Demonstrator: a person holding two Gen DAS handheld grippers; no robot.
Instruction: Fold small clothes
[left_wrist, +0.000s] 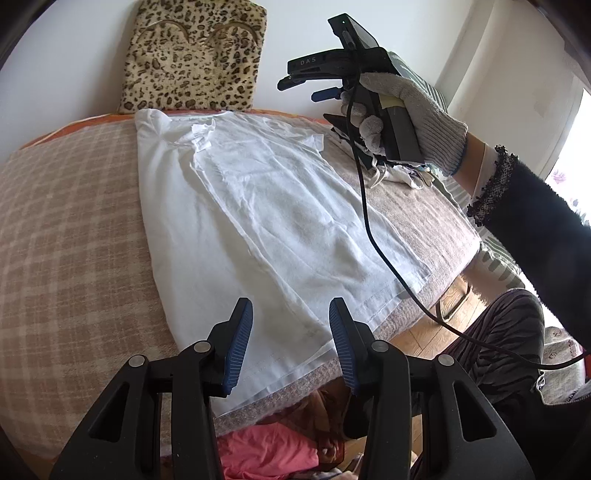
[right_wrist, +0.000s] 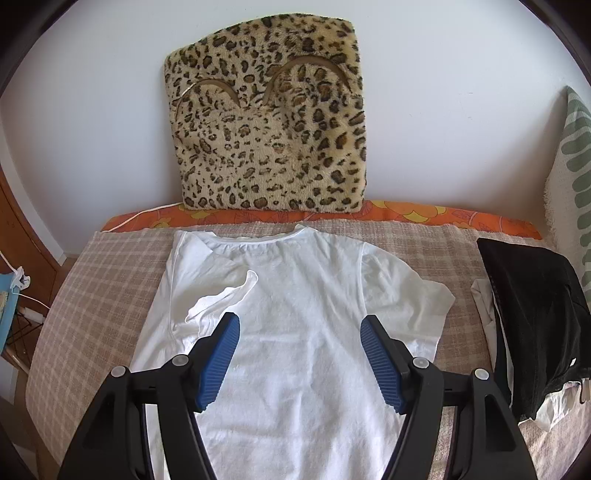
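A white t-shirt lies flat on the checked beige cover, collar toward the wall. In the right wrist view the shirt has its left sleeve folded in over the body and its right sleeve spread out. My left gripper is open and empty, hovering over the shirt's hem near the front edge. My right gripper is open and empty above the shirt's middle. The right gripper also shows in the left wrist view, held high in a gloved hand with its jaws apart.
A leopard-print cushion leans on the wall behind the shirt. A black garment on a small pile of clothes lies at the right. A cable hangs across the shirt. Pink cloth lies below the front edge.
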